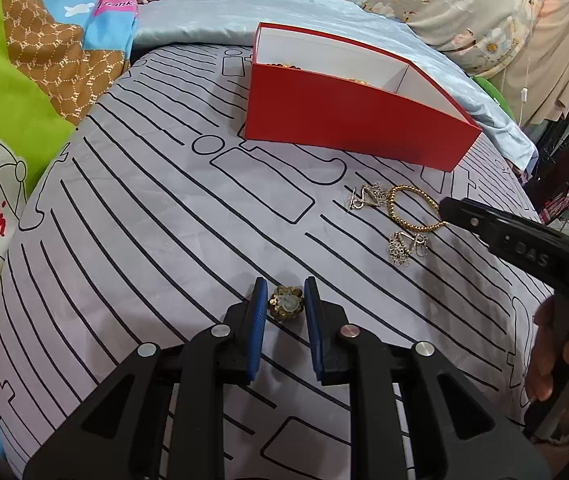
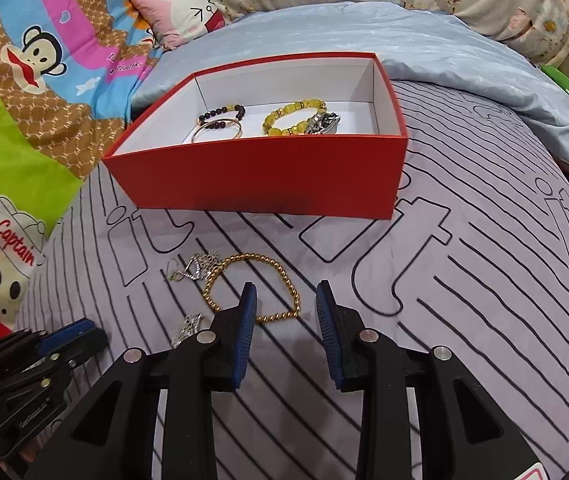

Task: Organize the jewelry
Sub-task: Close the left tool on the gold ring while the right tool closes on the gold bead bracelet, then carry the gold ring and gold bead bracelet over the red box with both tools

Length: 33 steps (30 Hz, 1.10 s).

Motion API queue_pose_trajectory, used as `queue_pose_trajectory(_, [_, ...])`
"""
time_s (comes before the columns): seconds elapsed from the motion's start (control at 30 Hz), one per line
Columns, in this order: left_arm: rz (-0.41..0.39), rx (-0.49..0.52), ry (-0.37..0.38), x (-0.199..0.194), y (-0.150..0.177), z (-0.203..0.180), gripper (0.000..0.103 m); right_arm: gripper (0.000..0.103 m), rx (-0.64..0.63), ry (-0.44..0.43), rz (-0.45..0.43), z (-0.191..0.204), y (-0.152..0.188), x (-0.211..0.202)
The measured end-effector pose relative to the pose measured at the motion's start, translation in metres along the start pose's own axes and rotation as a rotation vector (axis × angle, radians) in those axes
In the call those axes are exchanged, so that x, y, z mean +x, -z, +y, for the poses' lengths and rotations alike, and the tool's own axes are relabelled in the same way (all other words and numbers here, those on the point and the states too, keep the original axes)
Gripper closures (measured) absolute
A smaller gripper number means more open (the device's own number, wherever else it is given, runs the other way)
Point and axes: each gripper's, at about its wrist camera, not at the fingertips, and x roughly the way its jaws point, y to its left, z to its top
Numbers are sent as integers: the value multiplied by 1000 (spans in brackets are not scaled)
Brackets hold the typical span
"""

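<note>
A small gold flower-shaped piece (image 1: 286,306) lies on the grey striped cloth (image 1: 144,240), and my left gripper (image 1: 285,294) is shut on it, blue pads against both its sides. The left gripper (image 2: 92,334) also shows low at the left of the right wrist view. My right gripper (image 2: 286,300) is open over the near edge of a gold bead bracelet (image 2: 260,258), which lies flat. Its fingertips (image 1: 450,210) reach the bracelet (image 1: 408,188). Silver earrings (image 1: 368,196) (image 1: 402,248) lie beside the bracelet. The red box (image 2: 260,176) stands behind.
The box holds a dark bead bracelet (image 2: 220,114), a thin bangle (image 2: 216,132), a yellow bead bracelet (image 2: 284,120) and a silver piece (image 2: 322,124). A light blue sheet (image 2: 444,40) and floral pillows lie behind, a cartoon blanket (image 2: 24,80) on the left. A hand (image 1: 564,360) holds the right gripper.
</note>
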Motion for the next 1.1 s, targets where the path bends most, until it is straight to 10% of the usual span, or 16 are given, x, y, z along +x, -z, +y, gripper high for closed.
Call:
queue_pose_trajectory(0.33, [4, -4, 11, 3, -4, 0, 85, 100, -26, 15, 23, 0, -3, 16])
queue_pose_trajectory(1.1, [-111, 1, 62, -26, -60, -19, 85, 100, 33, -22, -167, -23, -33, -70])
